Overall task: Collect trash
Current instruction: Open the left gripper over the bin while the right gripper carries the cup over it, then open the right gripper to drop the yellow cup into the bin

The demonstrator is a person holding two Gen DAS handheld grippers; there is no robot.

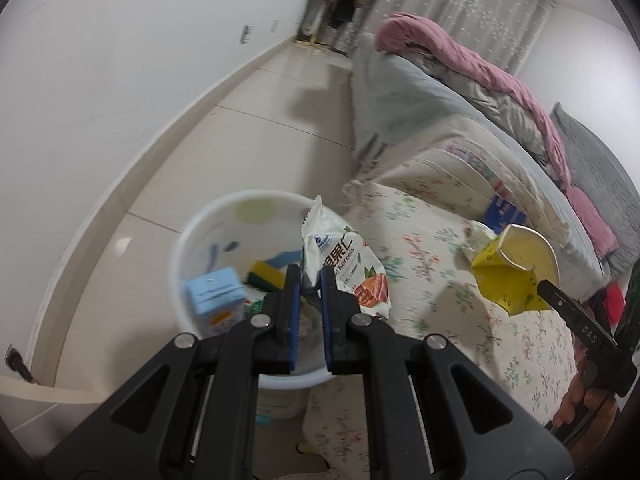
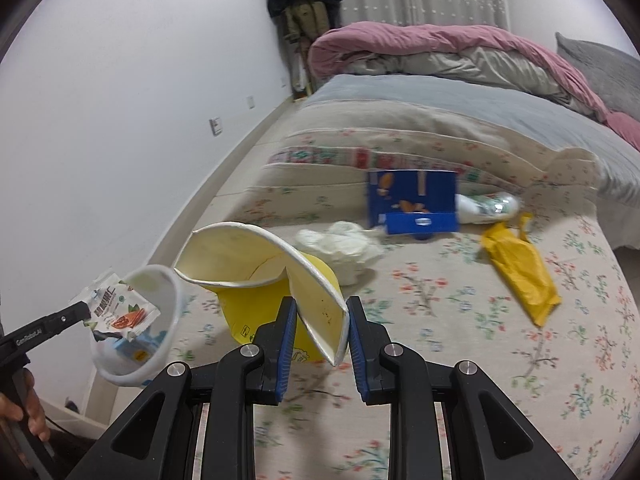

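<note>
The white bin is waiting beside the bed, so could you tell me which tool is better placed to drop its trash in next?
Left. The left tool holds the snack wrapper right at the white bin opening, whereas the right tool holds the crushed yellow cup over the bed.

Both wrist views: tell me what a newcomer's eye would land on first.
The crushed yellow paper cup stands out, pinched by the right gripper above the floral bedspread. Next comes the white snack wrapper, clamped in the left gripper right over the white bin beside the bed. Farther back on the bed lie a blue box and a yellow bag.
</note>
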